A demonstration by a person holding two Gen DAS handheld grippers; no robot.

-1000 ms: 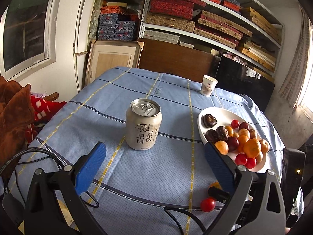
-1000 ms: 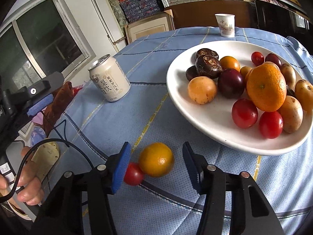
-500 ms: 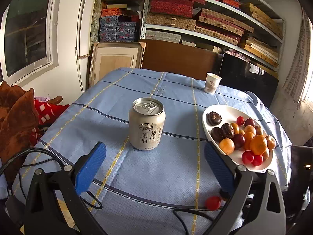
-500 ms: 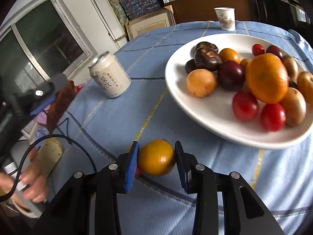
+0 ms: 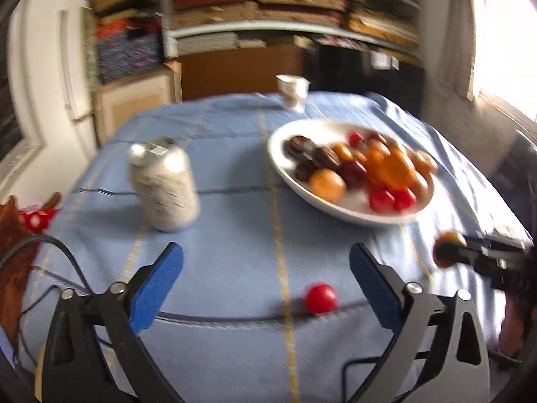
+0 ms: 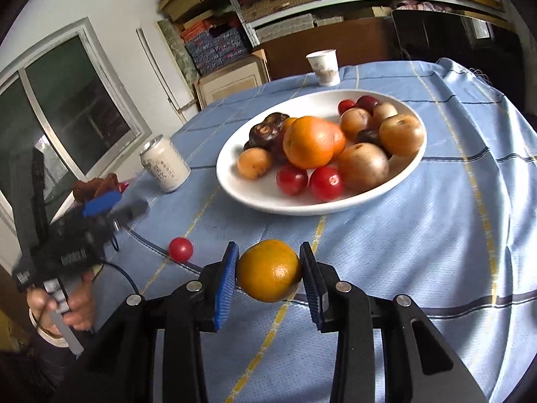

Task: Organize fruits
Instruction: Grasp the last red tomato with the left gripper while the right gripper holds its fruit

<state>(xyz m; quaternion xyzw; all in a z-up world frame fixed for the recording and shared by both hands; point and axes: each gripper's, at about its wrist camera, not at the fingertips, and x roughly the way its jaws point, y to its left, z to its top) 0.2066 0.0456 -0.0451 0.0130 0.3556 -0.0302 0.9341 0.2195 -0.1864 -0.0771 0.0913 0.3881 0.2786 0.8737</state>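
**Ana:** Right wrist view, running left to right: the left gripper [image 6: 100, 201] is sitting at the far left in the person's hand [image 6: 72, 305], with the drink can [image 6: 164, 164] standing beyond it. Then the stray cherry tomato [image 6: 180, 249] is lying alone on the blue tablecloth [image 6: 436, 235], and the right gripper [image 6: 268, 270] is clenching the small orange [image 6: 268, 270] between both blue pads, clear of the cloth.

**Ben:** And the white plate [image 6: 268, 201]?

**Ana:** It is sitting just beyond the orange, already carrying most of the fruit. So I am judging this as the carrying step: orange grasped, not yet delivered.

**Ben:** What is the left one doing?

**Ana:** In its own view its jaws are closing but standing wide, with nothing between them; the tomato [image 5: 320, 298] is lying on the cloth just ahead, nearer the right finger.

**Ben:** Next?

**Ana:** Probably bringing the orange over the near rim, finding a gap beside the piled fruit, releasing low so nothing rolls. The left needs centring on the tomato.
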